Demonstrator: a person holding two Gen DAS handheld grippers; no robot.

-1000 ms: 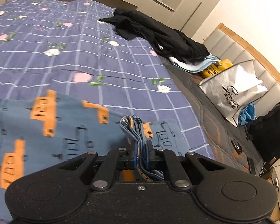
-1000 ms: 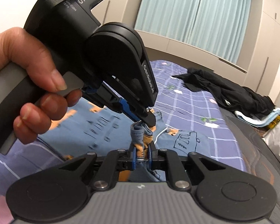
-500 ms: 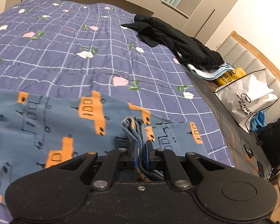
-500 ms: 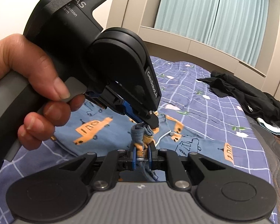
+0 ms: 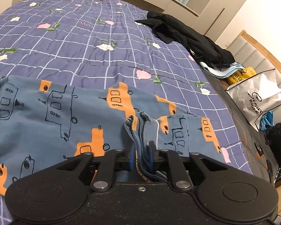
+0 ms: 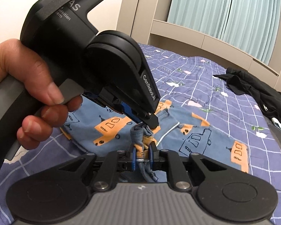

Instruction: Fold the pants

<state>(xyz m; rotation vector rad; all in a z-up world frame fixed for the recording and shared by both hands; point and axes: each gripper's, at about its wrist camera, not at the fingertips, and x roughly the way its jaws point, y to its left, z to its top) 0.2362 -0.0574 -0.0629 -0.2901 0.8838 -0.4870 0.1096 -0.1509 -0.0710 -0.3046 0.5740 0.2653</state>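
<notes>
1. The pants point(image 5: 52, 120), blue with orange vehicle prints, lie spread on the near part of the bed point(image 5: 88, 43), over its purple checked cover.
2. The left hand-held gripper point(image 5: 141, 154) has a bunched stack of pants edges between its blue pads; its jaws have just been opening a little and stand narrowly apart, the cloth still filling the gap.
3. The right hand-held gripper point(image 6: 142, 156) likewise has a gathered wad of pants cloth between its pads; its jaws have just been opening slightly, and the fabric still sits pinched there.
4. In the right wrist view, a hand point(image 6: 28, 93) holds the left tool, whose tip meets the same bunch of cloth just beyond the right jaws.
5. A white drawstring point(image 6: 168, 132) trails right of the bunch.
6. Black clothes point(image 5: 189, 39) lie at the far right of the bed; a white bag point(image 5: 256, 97) stands right of it.
</notes>
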